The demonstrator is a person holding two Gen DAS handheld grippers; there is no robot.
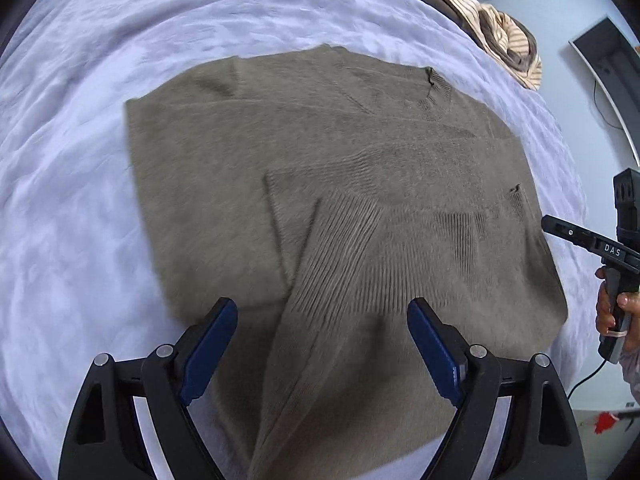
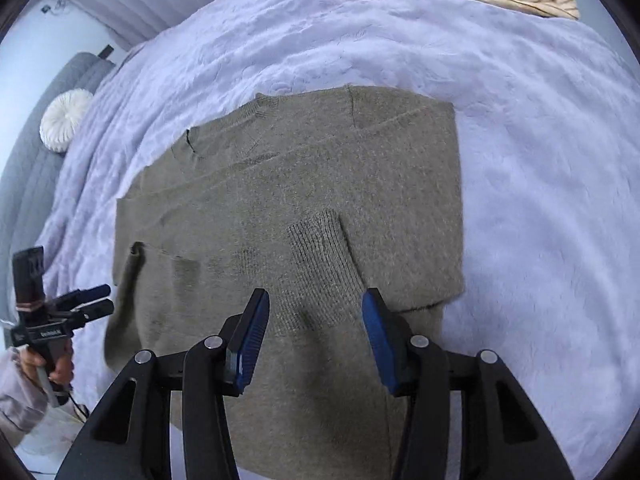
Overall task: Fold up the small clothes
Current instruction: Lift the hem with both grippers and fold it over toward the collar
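The letters "DAS" stand in white on the black body of the right claw (image 1: 560,227). A small white label on the left claw (image 2: 94,300) is too blurred to read.

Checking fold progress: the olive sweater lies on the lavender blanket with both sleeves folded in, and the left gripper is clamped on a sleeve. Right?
Not quite: the left gripper is open above the sweater, gripping nothing, as the left wrist view shows. Sleeves and blanket are as you said.
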